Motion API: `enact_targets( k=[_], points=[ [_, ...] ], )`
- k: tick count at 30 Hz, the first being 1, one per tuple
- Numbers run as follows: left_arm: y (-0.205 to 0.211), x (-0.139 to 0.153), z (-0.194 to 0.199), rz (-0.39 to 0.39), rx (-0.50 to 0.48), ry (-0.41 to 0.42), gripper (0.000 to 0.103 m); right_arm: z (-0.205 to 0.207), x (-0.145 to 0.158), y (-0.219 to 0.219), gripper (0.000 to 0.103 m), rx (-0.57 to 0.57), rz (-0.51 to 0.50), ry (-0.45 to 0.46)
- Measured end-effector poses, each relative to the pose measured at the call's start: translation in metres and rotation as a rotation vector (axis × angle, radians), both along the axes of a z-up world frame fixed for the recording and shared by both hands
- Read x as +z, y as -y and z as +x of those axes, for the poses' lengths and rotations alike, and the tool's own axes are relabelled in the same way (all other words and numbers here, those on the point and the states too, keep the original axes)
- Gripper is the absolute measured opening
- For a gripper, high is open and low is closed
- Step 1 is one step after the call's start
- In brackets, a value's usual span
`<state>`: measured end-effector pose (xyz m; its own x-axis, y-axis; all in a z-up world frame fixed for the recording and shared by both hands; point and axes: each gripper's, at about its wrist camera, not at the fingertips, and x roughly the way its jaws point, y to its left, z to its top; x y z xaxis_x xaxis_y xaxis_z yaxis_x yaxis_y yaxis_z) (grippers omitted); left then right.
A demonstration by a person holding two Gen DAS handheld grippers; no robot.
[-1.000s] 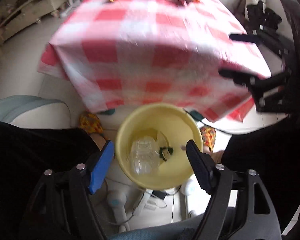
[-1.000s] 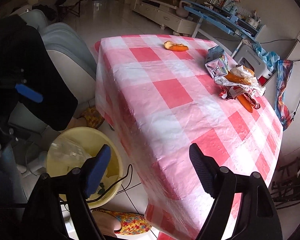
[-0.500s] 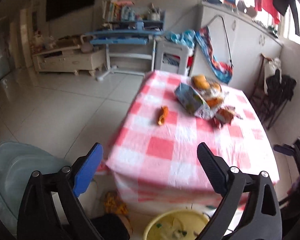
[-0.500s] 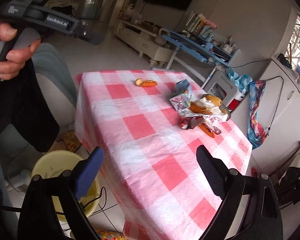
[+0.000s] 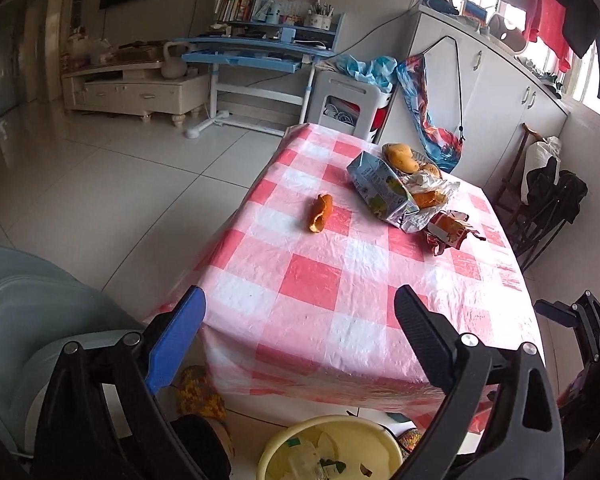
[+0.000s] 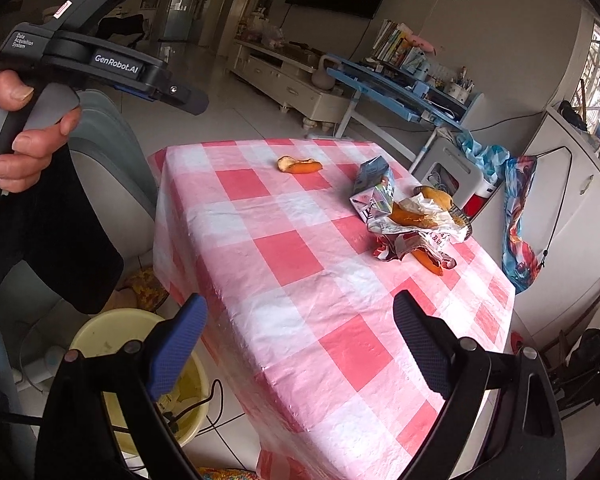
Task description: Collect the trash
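A red-and-white checked table (image 5: pixel 312 288) (image 6: pixel 284 256) holds trash. An orange peel (image 5: pixel 320 213) (image 6: pixel 299 165) lies alone at the far side. A crushed carton (image 5: pixel 381 188) (image 6: pixel 374 192) lies by a pile of wrappers and peels (image 5: pixel 432 200) (image 6: pixel 420 224). A yellow bin (image 5: pixel 332 450) (image 6: pixel 112 328) with a clear bottle and scraps stands on the floor at the table's near edge. My left gripper (image 5: pixel 296 336) is open and empty above the near edge. My right gripper (image 6: pixel 298 340) is open and empty over the near corner.
A grey chair (image 5: pixel 24 312) (image 6: pixel 108 152) stands left of the table. A blue desk (image 5: pixel 256 52), a low white cabinet (image 5: pixel 136 84) and white cupboards (image 5: pixel 500 92) line the room. A dark chair with bags (image 5: pixel 548 200) stands at the right.
Both grippers rose and tilted up from the yellow bin towards the tabletop. The left one pointed down into the bin a second ago and faces the table's trash now.
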<state>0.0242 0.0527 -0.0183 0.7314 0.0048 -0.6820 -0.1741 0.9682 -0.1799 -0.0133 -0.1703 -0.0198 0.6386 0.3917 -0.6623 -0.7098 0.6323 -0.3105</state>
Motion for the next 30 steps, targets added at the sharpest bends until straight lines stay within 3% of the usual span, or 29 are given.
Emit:
enact_targets(
  k=[14, 30],
  points=[
    [0.024, -0.004, 0.003, 0.073, -0.048, -0.006, 0.092, -0.002, -0.005, -0.001, 0.090, -0.001, -0.032, 0.003],
    [0.023, -0.006, 0.005, 0.067, -0.043, -0.013, 0.092, -0.003, -0.009, -0.003, 0.090, 0.010, -0.050, -0.002]
  ],
)
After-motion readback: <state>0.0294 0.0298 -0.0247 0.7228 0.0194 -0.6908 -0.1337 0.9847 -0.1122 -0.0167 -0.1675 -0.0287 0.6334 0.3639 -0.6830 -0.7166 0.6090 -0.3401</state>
